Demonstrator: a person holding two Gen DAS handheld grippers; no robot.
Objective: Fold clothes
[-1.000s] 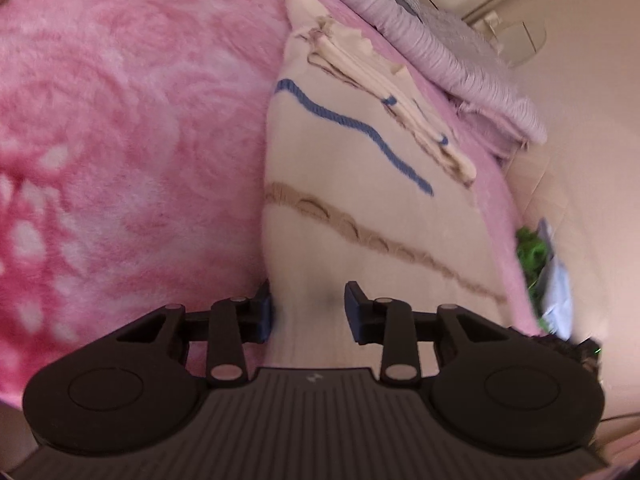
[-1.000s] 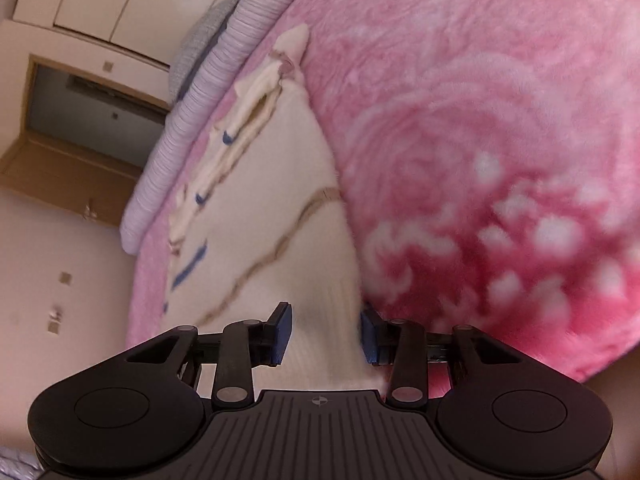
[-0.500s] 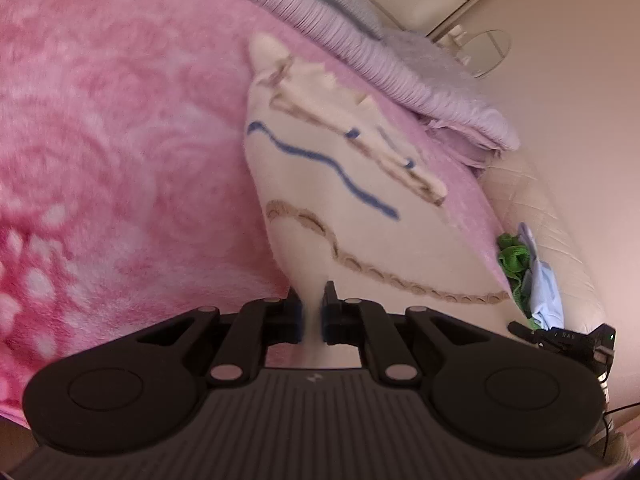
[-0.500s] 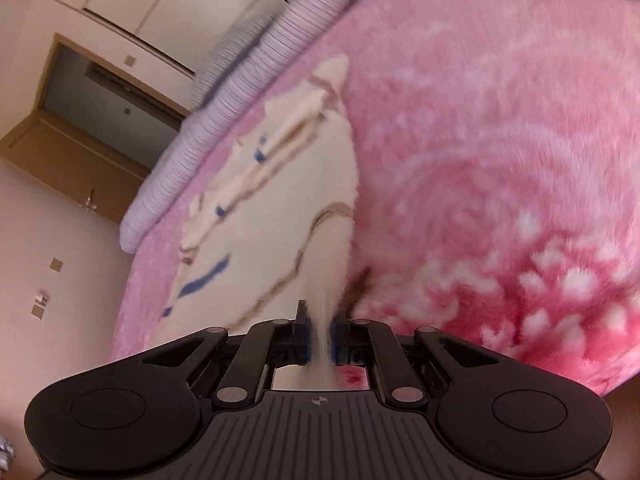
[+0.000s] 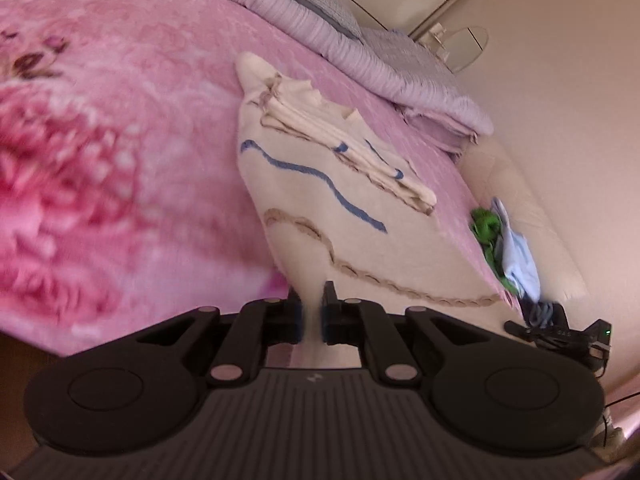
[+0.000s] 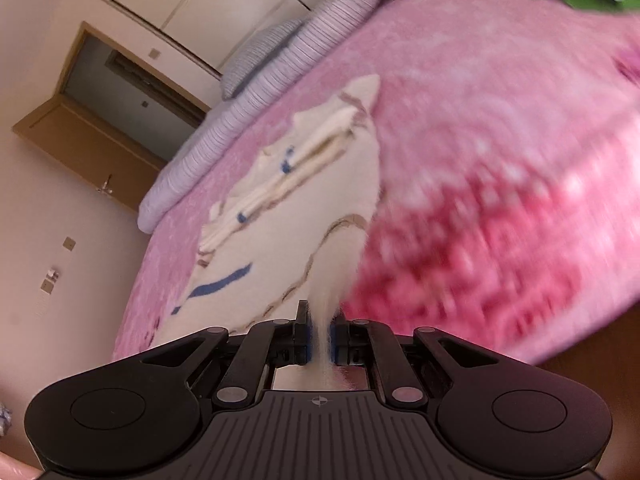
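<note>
The left gripper (image 5: pixel 311 312) and the right gripper (image 6: pixel 321 334) each pinch the sweater's (image 5: pixel 320 208) near hem. It lies on the pink bed (image 5: pixel 120 120).

pink floral blanket (image 5: pixel 120 128) | lilac striped bedding (image 5: pixel 360 52) | open door (image 6: pixel 92 136) | green item (image 5: pixel 486 228)

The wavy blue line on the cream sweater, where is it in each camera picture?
Left wrist view: the blue line runs across the middle of the cream sweater, centre of the picture.
Right wrist view: the blue line sits lower left, near the sweater's left edge.
Shared landmark: the striped lilac bedding roll behind the sweater.
</note>
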